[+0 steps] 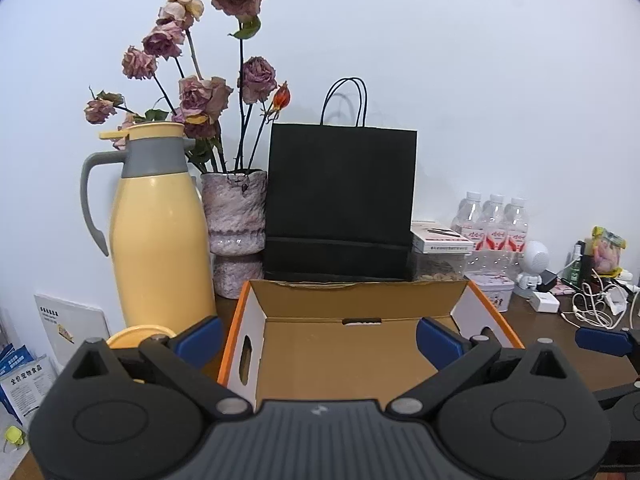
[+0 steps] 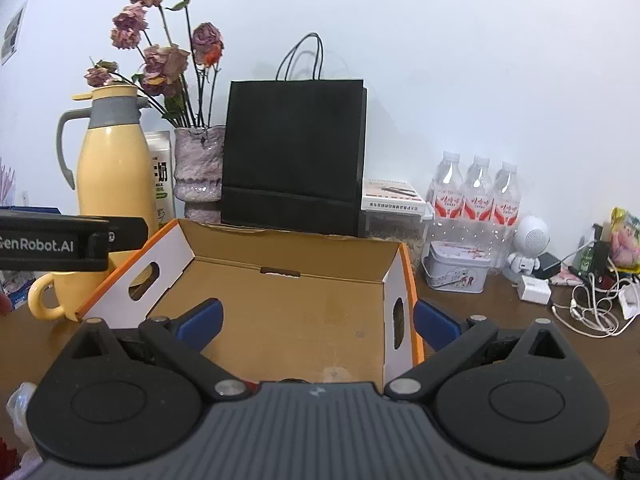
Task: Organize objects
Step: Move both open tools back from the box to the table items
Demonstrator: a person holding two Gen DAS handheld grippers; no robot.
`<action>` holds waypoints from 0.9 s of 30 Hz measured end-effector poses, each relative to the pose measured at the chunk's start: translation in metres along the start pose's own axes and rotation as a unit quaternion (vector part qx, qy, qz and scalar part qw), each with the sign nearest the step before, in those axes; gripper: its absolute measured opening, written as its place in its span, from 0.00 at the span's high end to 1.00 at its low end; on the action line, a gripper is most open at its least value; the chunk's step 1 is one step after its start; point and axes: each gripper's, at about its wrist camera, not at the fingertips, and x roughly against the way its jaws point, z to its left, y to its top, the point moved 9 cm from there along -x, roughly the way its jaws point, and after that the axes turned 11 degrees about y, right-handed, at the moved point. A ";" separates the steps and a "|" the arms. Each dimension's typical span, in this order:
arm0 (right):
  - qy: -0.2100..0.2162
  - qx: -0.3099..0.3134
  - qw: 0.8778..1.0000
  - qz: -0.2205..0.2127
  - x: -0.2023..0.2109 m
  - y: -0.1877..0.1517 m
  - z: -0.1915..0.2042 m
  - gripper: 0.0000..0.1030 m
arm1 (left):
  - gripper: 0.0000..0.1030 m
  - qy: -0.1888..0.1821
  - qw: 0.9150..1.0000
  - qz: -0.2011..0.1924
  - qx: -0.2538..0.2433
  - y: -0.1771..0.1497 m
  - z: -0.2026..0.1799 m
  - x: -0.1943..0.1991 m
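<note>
The open cardboard box [image 2: 280, 300] sits on the brown table [image 2: 520, 344], directly in front of both grippers, with the black paper bag [image 2: 294, 152] standing just behind its rear wall and the yellow thermos [image 2: 114, 168] to its left. Nothing shows inside the box in either view. The left gripper [image 1: 320, 336] hangs above the box with its blue pads spread wide and nothing between them; the right gripper [image 2: 318, 322] is likewise spread wide and unloaded, its pads straddling the box's right wall. The box is judged light and moderately stiff: corrugated walls resist a pinch across their thickness but flex if squeezed at mid-span. Its printed outer faces are probably smooth and somewhat slippery. Recommended hold: pinch a side wall near a corner, or at the oval hand slot [image 2: 398, 322], where the board is stiffest. The raised rear flap is likely to bend under load.
</note>
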 end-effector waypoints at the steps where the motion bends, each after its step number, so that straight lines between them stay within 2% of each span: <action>1: 0.001 0.001 1.000 -0.002 0.004 0.000 0.001 0.00 | 0.00 0.000 1.000 -0.001 0.001 -0.001 0.002 0.004; 18: 0.016 0.006 1.000 -0.021 0.075 -0.010 0.032 0.00 | 0.00 0.014 1.000 0.005 -0.001 -0.025 0.045 0.069; 27: 0.021 0.005 1.000 -0.012 0.103 -0.030 0.047 0.00 | 0.00 0.012 1.000 0.003 -0.005 -0.039 0.061 0.103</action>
